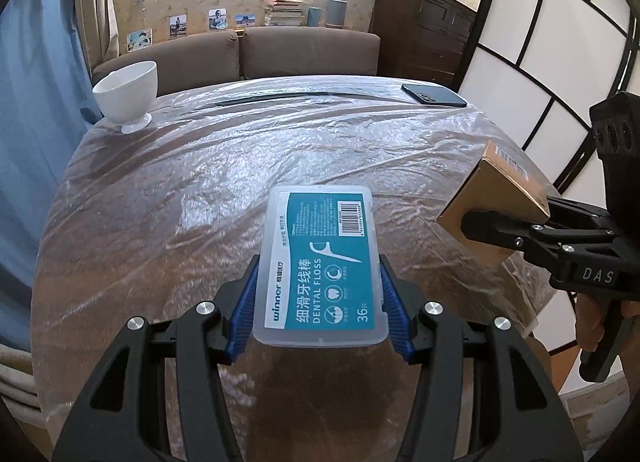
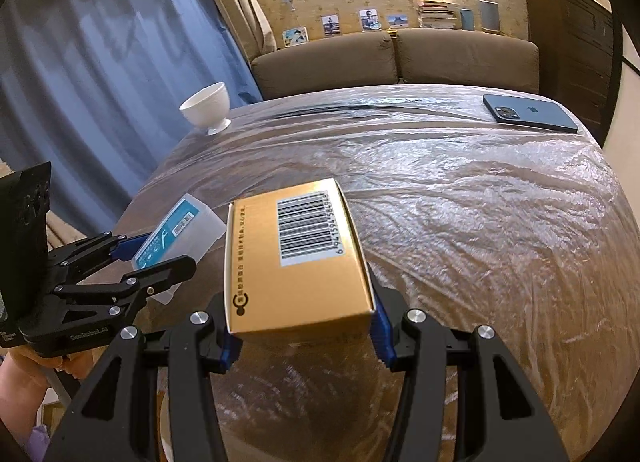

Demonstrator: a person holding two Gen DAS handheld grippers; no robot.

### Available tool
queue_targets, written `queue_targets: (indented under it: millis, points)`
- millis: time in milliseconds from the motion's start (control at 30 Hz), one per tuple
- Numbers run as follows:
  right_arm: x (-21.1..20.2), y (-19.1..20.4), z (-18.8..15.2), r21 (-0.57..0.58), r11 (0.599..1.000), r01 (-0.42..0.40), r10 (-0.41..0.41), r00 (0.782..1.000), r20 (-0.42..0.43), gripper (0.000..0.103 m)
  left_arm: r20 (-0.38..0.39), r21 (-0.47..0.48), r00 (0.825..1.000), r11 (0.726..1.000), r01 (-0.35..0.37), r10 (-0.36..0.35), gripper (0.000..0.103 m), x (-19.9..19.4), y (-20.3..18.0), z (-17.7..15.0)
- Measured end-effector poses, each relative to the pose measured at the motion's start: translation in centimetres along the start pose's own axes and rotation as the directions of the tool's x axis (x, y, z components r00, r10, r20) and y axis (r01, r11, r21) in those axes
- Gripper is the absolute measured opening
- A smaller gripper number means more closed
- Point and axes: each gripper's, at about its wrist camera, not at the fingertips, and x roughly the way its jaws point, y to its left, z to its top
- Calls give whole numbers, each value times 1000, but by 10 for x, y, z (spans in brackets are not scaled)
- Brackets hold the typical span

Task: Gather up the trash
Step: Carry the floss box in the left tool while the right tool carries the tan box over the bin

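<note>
I hold both claws over the plastic-wrapped table (image 1: 240,166), each clenched on a piece of trash. My left gripper (image 1: 319,286) grasps a clear dental floss case (image 1: 318,262) with a teal label, its blue pads (image 1: 244,314) pressed against the case's two long sides; the case juts forward from the jaws, label up, lifted clear of the tabletop. My right gripper (image 2: 302,290) grasps a gold cardboard box (image 2: 296,258) the same way, blue pads (image 2: 382,326) tight on its sides, barcode face up, the box raised off the table. Seen from the left claw, the right gripper sits off to the right and slightly ahead, its black finger laid across the box's brown side, a hand (image 1: 592,326) on its handle below. Seen from the right claw, the left gripper sits just to the left, the floss case tilted in its fingers and near the box without touching it. Well ahead of both claws and to the left, a white footed bowl (image 1: 128,96) stands upright at the table's far left corner. Well ahead and to the right, a dark blue phone (image 2: 528,112) lies face down near the far right edge. Past the table, a brown sofa (image 2: 440,58) runs along the wall, and blue curtains (image 2: 100,82) hang to the left.
</note>
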Motion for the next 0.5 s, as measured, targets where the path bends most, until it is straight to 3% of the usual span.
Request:
queue_targets:
  millis: [500]
  points:
    - [-25,16,-32,-26,998,-54,54,998,-24,50,-9,4,1000,1000,15,-15,56,-29,-6,-31]
